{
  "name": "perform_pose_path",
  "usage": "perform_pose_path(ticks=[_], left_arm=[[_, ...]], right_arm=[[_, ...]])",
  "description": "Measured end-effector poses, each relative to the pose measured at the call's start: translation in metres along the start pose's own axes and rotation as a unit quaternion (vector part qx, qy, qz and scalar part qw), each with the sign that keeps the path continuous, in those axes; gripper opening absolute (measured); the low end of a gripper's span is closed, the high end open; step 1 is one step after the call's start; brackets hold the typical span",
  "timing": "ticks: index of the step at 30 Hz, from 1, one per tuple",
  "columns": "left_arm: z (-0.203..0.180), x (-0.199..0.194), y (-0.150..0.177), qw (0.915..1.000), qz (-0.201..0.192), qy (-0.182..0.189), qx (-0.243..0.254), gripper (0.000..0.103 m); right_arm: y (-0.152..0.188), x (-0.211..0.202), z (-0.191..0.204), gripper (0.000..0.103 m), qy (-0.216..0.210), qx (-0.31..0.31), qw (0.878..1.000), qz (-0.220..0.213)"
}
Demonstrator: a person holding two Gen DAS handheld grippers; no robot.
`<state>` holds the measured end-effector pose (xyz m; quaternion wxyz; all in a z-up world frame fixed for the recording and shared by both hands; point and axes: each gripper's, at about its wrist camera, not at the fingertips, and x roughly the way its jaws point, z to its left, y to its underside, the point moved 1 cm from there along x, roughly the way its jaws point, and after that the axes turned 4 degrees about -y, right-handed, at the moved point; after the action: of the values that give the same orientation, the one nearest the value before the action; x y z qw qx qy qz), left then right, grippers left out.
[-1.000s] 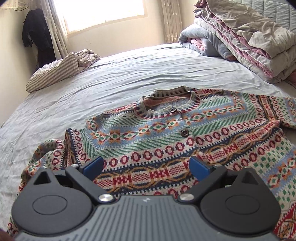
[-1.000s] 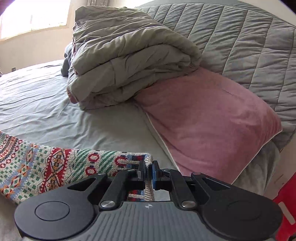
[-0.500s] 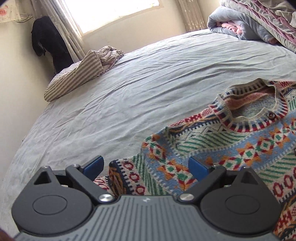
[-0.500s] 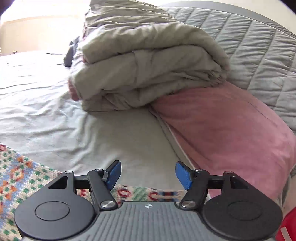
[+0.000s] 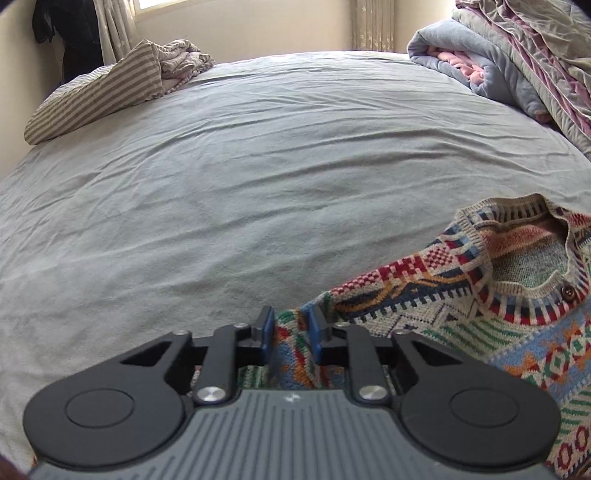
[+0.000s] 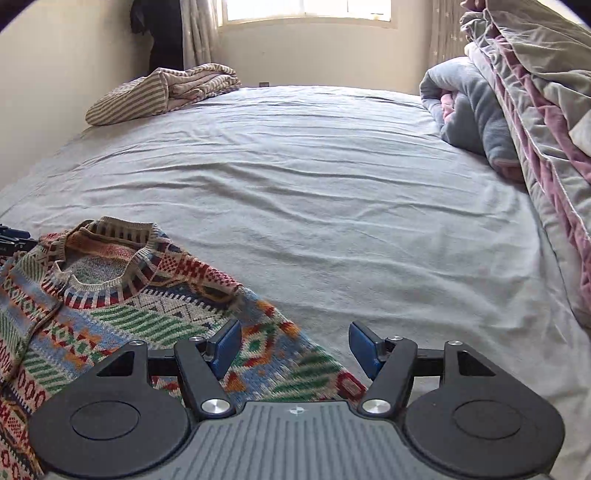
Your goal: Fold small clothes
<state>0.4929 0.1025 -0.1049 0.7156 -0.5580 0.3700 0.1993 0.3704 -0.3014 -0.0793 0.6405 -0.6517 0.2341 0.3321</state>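
Grey-sheeted bed (image 6: pixel 314 192) fills the room — cream walls, bright window (image 6: pixel 308 7), perhaps dark clothing hanging.

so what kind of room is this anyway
Most likely a home bedroom: the patterned cardigan lies on a wide bed sheet, folded quilts are stacked at one side, and a curtained window sits behind the bed.

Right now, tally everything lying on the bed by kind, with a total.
Cardigan: 1
Striped blanket: 1
Folded quilts: 2, one blue-grey, one grey with pink trim; more may be hidden past the frame's edge
Total: 4
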Motion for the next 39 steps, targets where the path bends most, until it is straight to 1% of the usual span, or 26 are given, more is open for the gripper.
perform_pose_path(ticks=[1,2,3,4,6,8,9,10,12,14,15,17,19,20,21,22,23,24,25,27,31,33,35,36,38,39], left_arm=[[-0.005,-0.001,-0.001,1.0000,-0.005,-0.008,0.003,0.004],[-0.010,-0.004,0.000,0.9997,-0.014,-0.017,0.010,0.003],[-0.012,-0.008,0.002,0.9994,-0.027,-0.021,0.011,0.003],[-0.011,-0.012,0.001,0.9986,-0.046,-0.024,0.005,0.003],[-0.005,-0.024,0.003,0.9951,-0.090,-0.035,-0.022,0.003],[0.005,-0.025,0.004,0.9904,-0.111,-0.061,-0.055,0.003],[0.008,-0.020,0.005,0.9887,-0.110,-0.082,-0.060,0.003],[0.011,-0.009,0.005,0.9894,-0.098,-0.092,-0.056,0.003],[0.007,0.009,0.010,0.9908,-0.070,-0.109,-0.039,0.004],[0.002,0.011,0.009,0.9902,-0.069,-0.119,-0.023,0.006],[0.002,0.006,0.006,0.9909,-0.068,-0.112,-0.028,0.014],[0.009,-0.007,0.002,0.9928,-0.067,-0.089,-0.044,0.018],[0.019,-0.029,0.001,0.9920,-0.065,-0.092,-0.058,0.045],[0.024,-0.041,0.002,0.9910,-0.067,-0.098,-0.062,0.070],[0.031,-0.054,0.005,0.9896,-0.072,-0.105,-0.068,0.082],[0.038,-0.066,0.007,0.9883,-0.074,-0.111,-0.074,0.084],[0.048,-0.079,0.009,0.9876,-0.064,-0.116,-0.083,0.086],[0.059,-0.091,0.013,0.9870,-0.051,-0.120,-0.094,0.090],[0.070,-0.101,0.017,0.9861,-0.043,-0.123,-0.103,0.092],[0.094,-0.125,0.031,0.9832,-0.027,-0.137,-0.118,0.097],[0.136,-0.163,0.068,0.9761,0.004,-0.171,-0.134,0.098],[0.157,-0.174,0.086,0.9713,0.033,-0.179,-0.153,0.098],[0.176,-0.179,0.104,0.9649,0.075,-0.183,-0.173,0.097],[0.184,-0.179,0.117,0.9593,0.105,-0.185,-0.186,0.096],[0.197,-0.180,0.138,0.9505,0.142,-0.184,-0.207,0.091],[0.203,-0.180,0.147,0.9470,0.154,-0.180,-0.217,0.085]], right_arm=[[-0.001,0.007,0.003,0.060,0.000,0.001,1.000,0.003],[0.000,0.011,0.006,0.054,-0.008,0.011,1.000,0.001],[0.001,0.013,0.007,0.027,-0.030,0.022,0.999,-0.007],[0.002,0.013,0.010,0.008,-0.048,0.026,0.998,-0.013],[0.003,0.008,0.023,0.006,-0.020,-0.008,0.999,-0.032],[0.005,0.001,0.026,0.004,-0.002,-0.018,0.998,-0.053],[0.003,0.001,0.024,0.004,0.009,-0.012,0.998,-0.065],[0.003,0.002,0.022,0.004,0.017,-0.005,0.997,-0.070],[0.002,0.009,0.020,0.004,0.023,0.002,0.998,-0.055],[0.001,0.015,0.025,0.005,0.035,-0.008,0.998,-0.044],[-0.001,0.016,0.029,0.008,0.042,-0.011,0.998,-0.040],[-0.006,0.012,0.033,0.018,0.055,-0.010,0.998,-0.038],[-0.008,0.003,0.037,0.040,0.054,-0.003,0.997,-0.050],[-0.010,-0.003,0.038,0.043,0.048,0.002,0.997,-0.054],[-0.011,-0.008,0.042,0.046,0.036,0.008,0.998,-0.056],[-0.012,-0.012,0.045,0.047,0.028,0.012,0.998,-0.056],[-0.013,-0.016,0.049,0.049,0.020,0.015,0.998,-0.056],[-0.014,-0.021,0.055,0.056,0.010,0.016,0.998,-0.058],[-0.014,-0.026,0.061,0.065,0.001,0.016,0.998,-0.061],[-0.016,-0.036,0.074,0.070,-0.016,0.013,0.997,-0.069],[-0.016,-0.052,0.097,0.071,-0.043,0.007,0.996,-0.079],[-0.016,-0.058,0.108,0.072,-0.046,-0.001,0.996,-0.080],[-0.014,-0.062,0.115,0.072,-0.050,-0.002,0.996,-0.078],[-0.013,-0.065,0.119,0.072,-0.052,-0.002,0.996,-0.076],[-0.012,-0.070,0.124,0.072,-0.056,-0.003,0.996,-0.075],[-0.011,-0.073,0.128,0.072,-0.057,-0.005,0.995,-0.076]])
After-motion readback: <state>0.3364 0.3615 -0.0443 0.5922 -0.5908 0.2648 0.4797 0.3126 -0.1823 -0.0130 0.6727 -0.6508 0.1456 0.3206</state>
